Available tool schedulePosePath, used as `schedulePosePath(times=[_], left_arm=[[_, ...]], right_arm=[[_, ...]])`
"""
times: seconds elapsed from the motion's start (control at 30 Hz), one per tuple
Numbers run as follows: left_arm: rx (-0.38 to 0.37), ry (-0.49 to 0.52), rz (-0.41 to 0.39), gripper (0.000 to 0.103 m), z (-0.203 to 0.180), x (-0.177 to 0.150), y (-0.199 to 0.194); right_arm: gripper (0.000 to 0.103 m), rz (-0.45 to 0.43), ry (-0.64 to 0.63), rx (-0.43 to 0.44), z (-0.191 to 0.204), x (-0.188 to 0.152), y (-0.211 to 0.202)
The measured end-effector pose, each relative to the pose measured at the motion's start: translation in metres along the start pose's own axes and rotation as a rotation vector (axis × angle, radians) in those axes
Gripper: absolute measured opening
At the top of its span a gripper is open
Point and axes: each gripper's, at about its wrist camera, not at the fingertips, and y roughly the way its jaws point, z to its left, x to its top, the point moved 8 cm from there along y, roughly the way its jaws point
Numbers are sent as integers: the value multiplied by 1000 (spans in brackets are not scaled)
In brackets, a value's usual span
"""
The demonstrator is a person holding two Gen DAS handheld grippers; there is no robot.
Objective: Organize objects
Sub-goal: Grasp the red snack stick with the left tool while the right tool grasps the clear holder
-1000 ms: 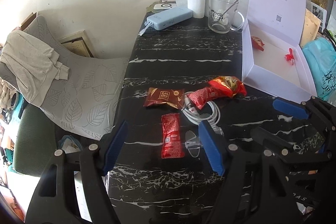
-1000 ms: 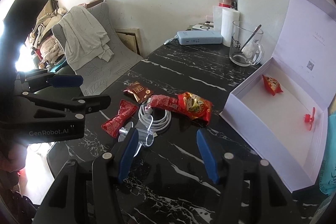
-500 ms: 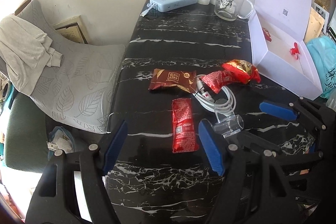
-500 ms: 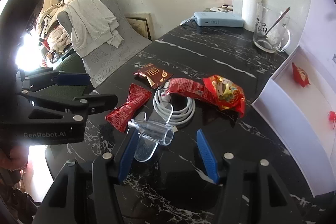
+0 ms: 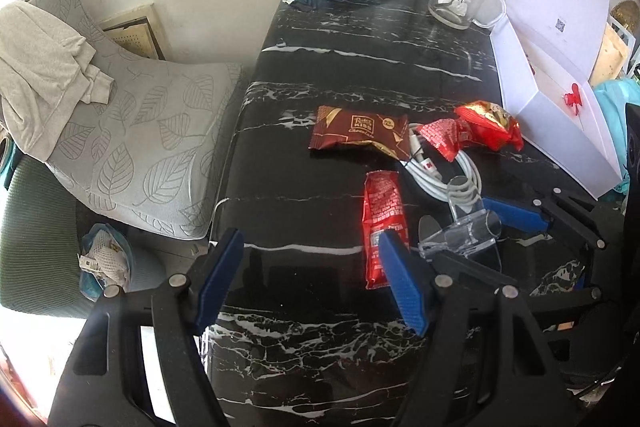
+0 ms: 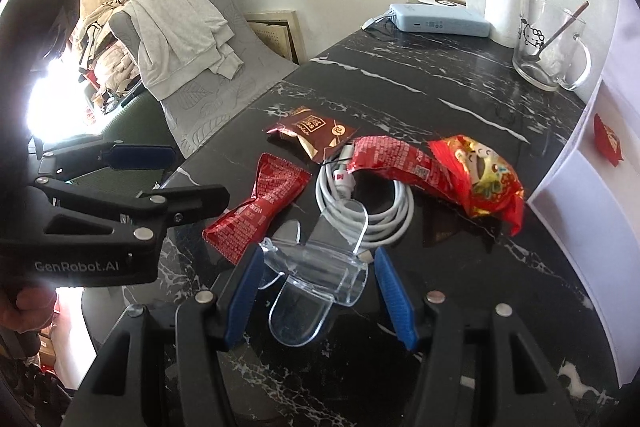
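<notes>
The right gripper (image 6: 320,291) has dropped low over the black marble desk (image 6: 460,95), jaws still parted and grasping nothing, now straddling the clear plastic stand (image 6: 316,267) beside the coiled white cable (image 6: 400,215). The left gripper (image 5: 308,279) hangs unclenched, empty; a pickup looks imminent.

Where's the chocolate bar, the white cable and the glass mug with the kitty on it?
chocolate bar (image 5: 360,134), left wrist view, middle of its brown wrapper.
white cable (image 6: 394,217), right wrist view, right side of the coil.
glass mug (image 6: 538,45), right wrist view, its clear wall.
</notes>
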Motion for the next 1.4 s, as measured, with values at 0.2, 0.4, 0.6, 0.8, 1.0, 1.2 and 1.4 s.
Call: schedulePosePath(times=[0.2, 0.4, 0.6, 0.8, 1.0, 1.2, 1.4], left_arm=[[-11, 13, 16, 69, -5, 1, 8], [-62, 11, 28, 69, -16, 2, 15], [-41, 60, 41, 69, -31, 2, 23], [-11, 86, 13, 69, -39, 3, 25], [-4, 67, -2, 63, -41, 2, 24], [-26, 102, -62, 27, -49, 0, 18], [-16, 135, -57, 24, -59, -3, 15]], right_arm=[[45, -26, -42, -48, -1, -3, -2], [40, -37, -18, -32, -11, -7, -9], [40, -37, 12, -52, -26, -16, -18], [40, -48, 38, -69, -39, -24, -26], [40, -49, 48, -72, -42, -30, -31], [40, -56, 47, -79, -41, -35, -35], [38, -91, 55, -78, -42, -39, -38]])
